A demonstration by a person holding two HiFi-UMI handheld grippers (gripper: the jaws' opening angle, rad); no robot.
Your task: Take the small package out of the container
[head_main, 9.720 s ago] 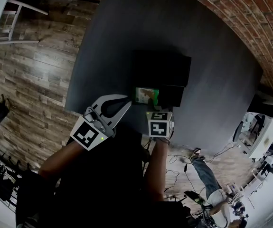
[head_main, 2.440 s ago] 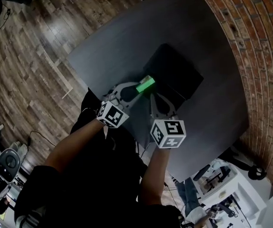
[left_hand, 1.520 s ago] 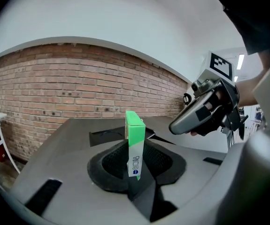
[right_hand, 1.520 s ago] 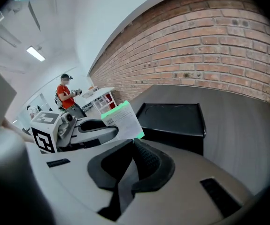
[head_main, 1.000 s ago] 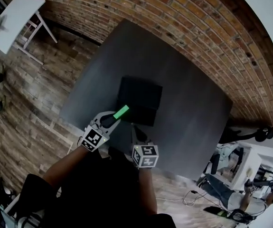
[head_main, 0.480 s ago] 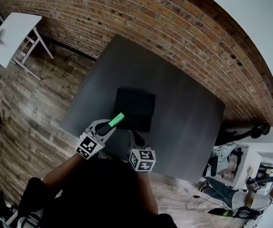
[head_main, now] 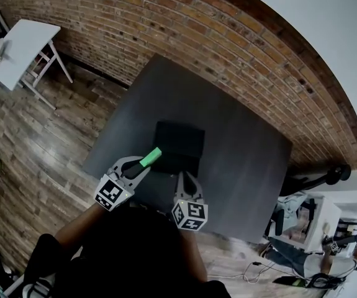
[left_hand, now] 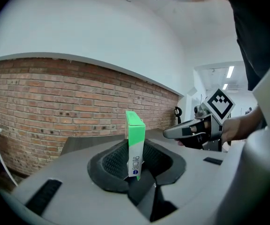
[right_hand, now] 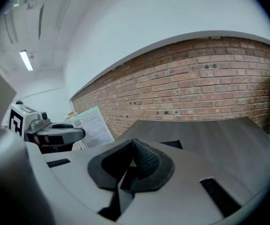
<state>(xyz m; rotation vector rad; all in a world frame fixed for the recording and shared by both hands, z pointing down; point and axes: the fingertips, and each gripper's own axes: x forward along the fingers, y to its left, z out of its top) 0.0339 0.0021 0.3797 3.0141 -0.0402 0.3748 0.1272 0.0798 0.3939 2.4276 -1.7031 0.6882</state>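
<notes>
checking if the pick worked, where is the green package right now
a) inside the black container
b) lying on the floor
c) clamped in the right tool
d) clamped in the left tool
D: the left tool is shut on the green package, which stands up between its jaws clear of the black container, while the right tool is shut with nothing in it.
</notes>
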